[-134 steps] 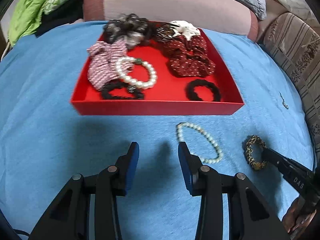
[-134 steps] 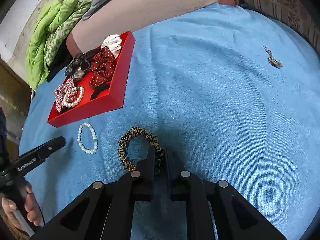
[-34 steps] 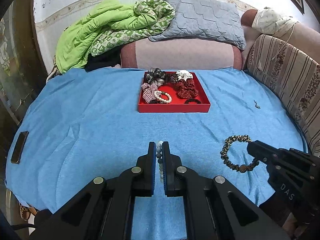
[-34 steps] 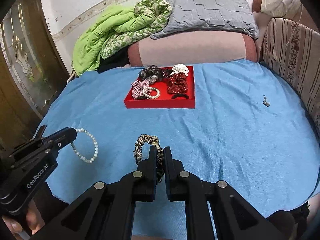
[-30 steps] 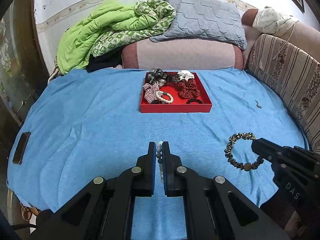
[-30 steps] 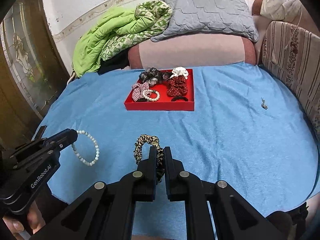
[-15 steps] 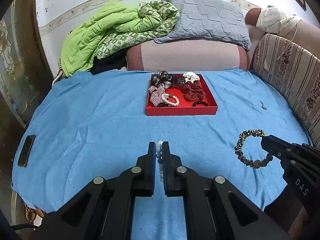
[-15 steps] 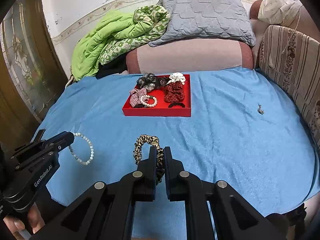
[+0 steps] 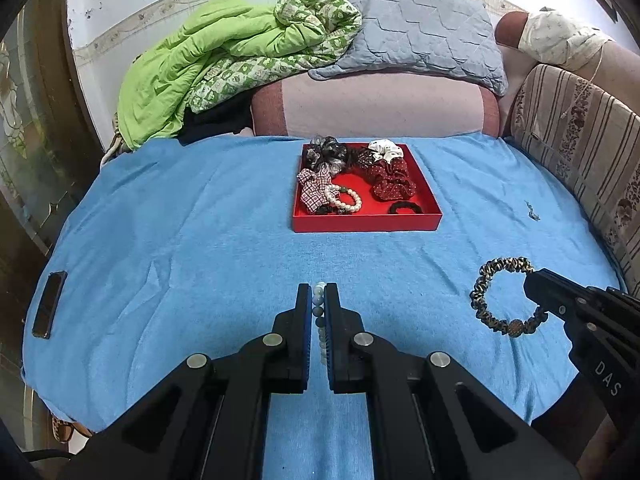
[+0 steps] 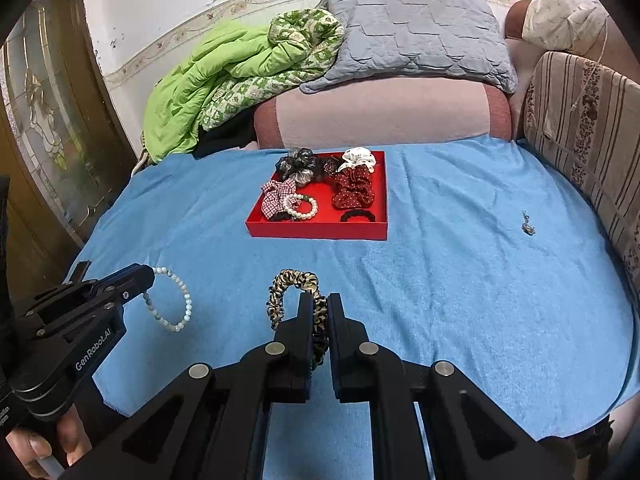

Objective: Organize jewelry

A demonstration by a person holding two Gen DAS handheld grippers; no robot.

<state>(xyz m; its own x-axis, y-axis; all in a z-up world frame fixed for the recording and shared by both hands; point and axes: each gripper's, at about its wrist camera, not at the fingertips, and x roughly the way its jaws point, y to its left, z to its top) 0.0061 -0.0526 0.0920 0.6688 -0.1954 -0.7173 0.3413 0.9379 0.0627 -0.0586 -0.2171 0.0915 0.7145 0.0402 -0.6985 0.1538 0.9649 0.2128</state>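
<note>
A red tray (image 9: 366, 224) (image 10: 316, 230) sits on the blue-covered bed, holding several scrunchies, a pearl bracelet and a black hair tie. My left gripper (image 9: 319, 300) (image 10: 146, 280) is shut on a pale bead bracelet (image 9: 319, 308) (image 10: 176, 300), held in the air well short of the tray. My right gripper (image 10: 319, 304) (image 9: 532, 280) is shut on a leopard-print scrunchie (image 10: 294, 292) (image 9: 502, 292), also held above the bed, to the right of the left gripper.
A small dark trinket (image 9: 532, 210) (image 10: 528, 226) lies on the blue cover at right. A dark phone (image 9: 50, 304) lies at the bed's left edge. Green quilt (image 9: 224, 56), grey pillow (image 9: 416, 36) and pink bolster (image 9: 380, 104) line the back; a striped cushion (image 9: 580, 140) stands at right.
Both grippers closed on their items, lifted them off the bed and pulled back high above it. Over the last second the view drifts slightly, both items still held.
</note>
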